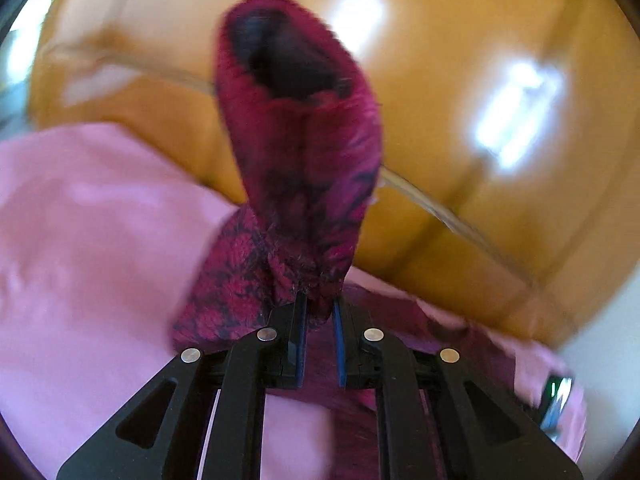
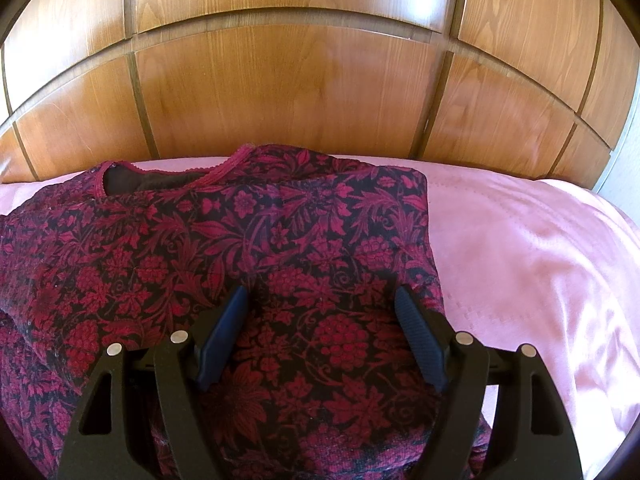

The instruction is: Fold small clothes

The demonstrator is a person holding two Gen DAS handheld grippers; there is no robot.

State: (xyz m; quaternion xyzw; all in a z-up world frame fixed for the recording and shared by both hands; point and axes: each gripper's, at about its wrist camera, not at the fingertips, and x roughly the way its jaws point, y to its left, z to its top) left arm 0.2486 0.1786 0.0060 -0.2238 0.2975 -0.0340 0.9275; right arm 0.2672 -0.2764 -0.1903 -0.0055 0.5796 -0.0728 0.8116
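A dark red and black floral top lies spread on a pink bedsheet, neckline toward the headboard. My right gripper is open and empty, its fingers just above the top's right part. In the blurred left wrist view, my left gripper is shut on a bunched part of the floral top, likely a sleeve. It holds that part lifted above the pink sheet, with the open end hanging away from me.
A wooden panelled headboard stands right behind the bed and fills the background in the left wrist view. The pink sheet stretches to the right of the top. A small dark shiny object shows at the lower right.
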